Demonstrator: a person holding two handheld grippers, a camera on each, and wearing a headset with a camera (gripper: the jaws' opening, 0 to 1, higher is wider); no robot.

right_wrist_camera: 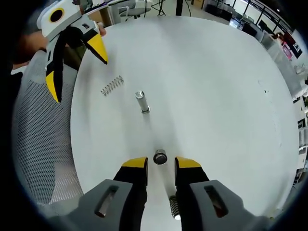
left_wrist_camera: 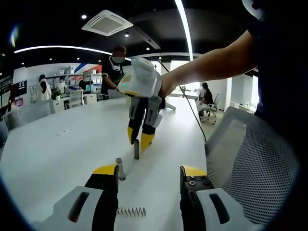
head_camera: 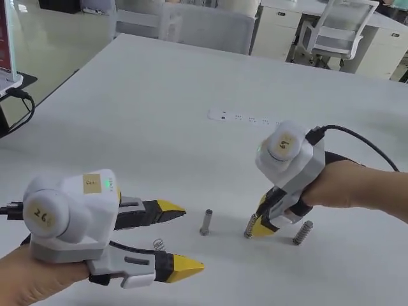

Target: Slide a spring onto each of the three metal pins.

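Tongs at left (head_camera: 182,237) wide open, empty; loose wire coil spring (head_camera: 158,243) lies on white bench (head_camera: 159,115) btwn tips. Bare upright metal pin (head_camera: 206,222) mid-bench. Tongs at right (head_camera: 262,222) part open, tips straddling spring-sleeved pin (head_camera: 250,226), not touching. Further right, another coil spring (head_camera: 303,233) standing, approx upright.

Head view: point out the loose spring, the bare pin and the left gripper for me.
loose spring (head_camera: 158,243): head view, middle of its coil, lying on the table.
bare pin (head_camera: 206,221): head view, middle of its upright shaft.
left gripper (head_camera: 189,237): head view, midway between its two yellow fingertips.
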